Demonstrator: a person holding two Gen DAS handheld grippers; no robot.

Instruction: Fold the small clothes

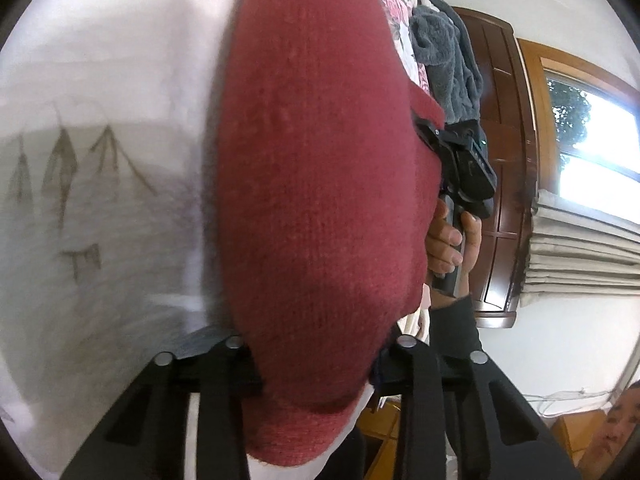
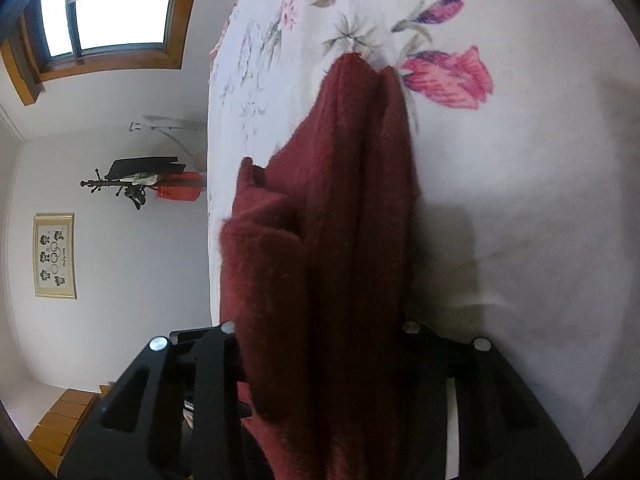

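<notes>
Two hand-held grippers share one garment: a dark red knitted piece (image 1: 320, 184), soft, thick and fuzzy, held up off the bed (image 2: 520, 200) between them. The left hand-held gripper (image 1: 316, 364) pinches one end, the knit bulging out from between its fingers and filling the view from 6 to 12 o'clock. The right hand-held gripper (image 2: 320, 344) pinches the other end, where the cloth bunches into several long pleats that run away toward 12 o'clock, the far tip seeming to touch the flowered bedspread.

In the left wrist view the right hand (image 1: 448, 240) grips its tool at 3 o'clock, just beside the red edge. A grey fleecy garment (image 1: 448, 60) lies at 1 o'clock, near but apart.

The knit looks light yet bulky; it will sag and stretch rather than hold a crease, and its nap should keep it from slipping. I judge that hems or corners are the best places to hold, since a pinch in mid-cloth only gathers more pleats.

The bed offers broad open room at 3 o'clock in the right wrist view; its edge runs down at 9 o'clock, with the wall (image 2: 120, 260) beyond. Lay the piece well inside that edge.
</notes>
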